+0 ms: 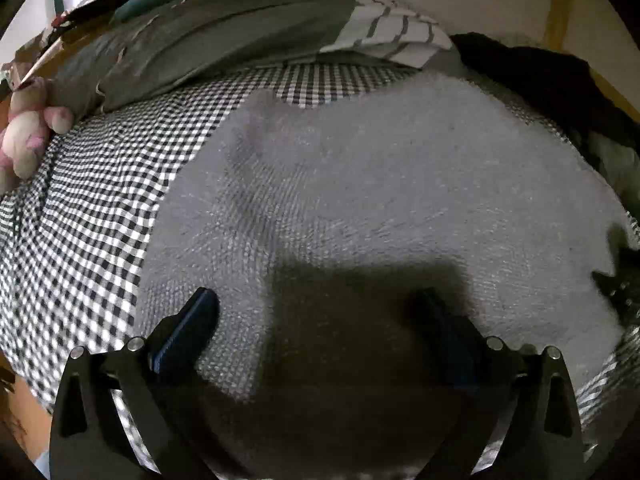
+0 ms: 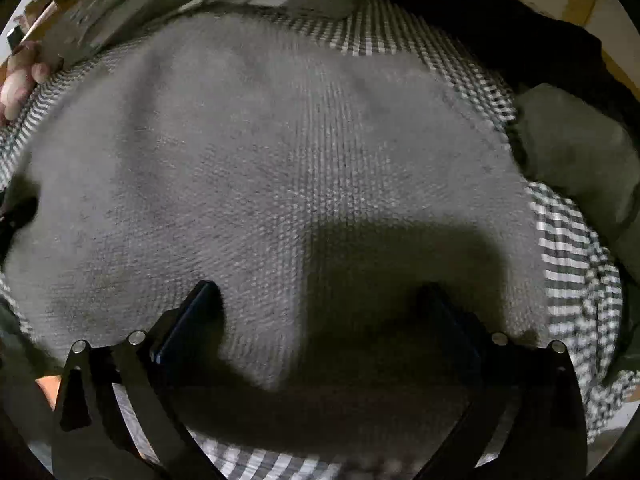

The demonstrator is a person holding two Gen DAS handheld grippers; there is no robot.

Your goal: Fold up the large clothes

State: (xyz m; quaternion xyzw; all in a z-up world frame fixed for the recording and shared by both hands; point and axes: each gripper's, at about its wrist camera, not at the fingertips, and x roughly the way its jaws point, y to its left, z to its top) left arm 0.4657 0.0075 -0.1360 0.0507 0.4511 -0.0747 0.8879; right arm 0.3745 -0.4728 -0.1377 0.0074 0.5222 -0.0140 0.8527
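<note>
The grey knit sweater (image 1: pixel 360 184) lies spread flat on the checked bedsheet (image 1: pixel 88 216), looking partly folded into a broad panel. Both the left gripper (image 1: pixel 316 312) and right gripper (image 2: pixel 320 304) hover over its near edge, jaws wide apart and empty; the next move likely calls for pinching that edge to fold it over

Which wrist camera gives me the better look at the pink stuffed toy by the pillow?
The left wrist view. The pink stuffed toy shows there with body and limbs lit and clear at the left edge, lying on the checkered sheet beside the grey pillow. The right wrist view catches only a blurred, cropped bit of it.
</note>
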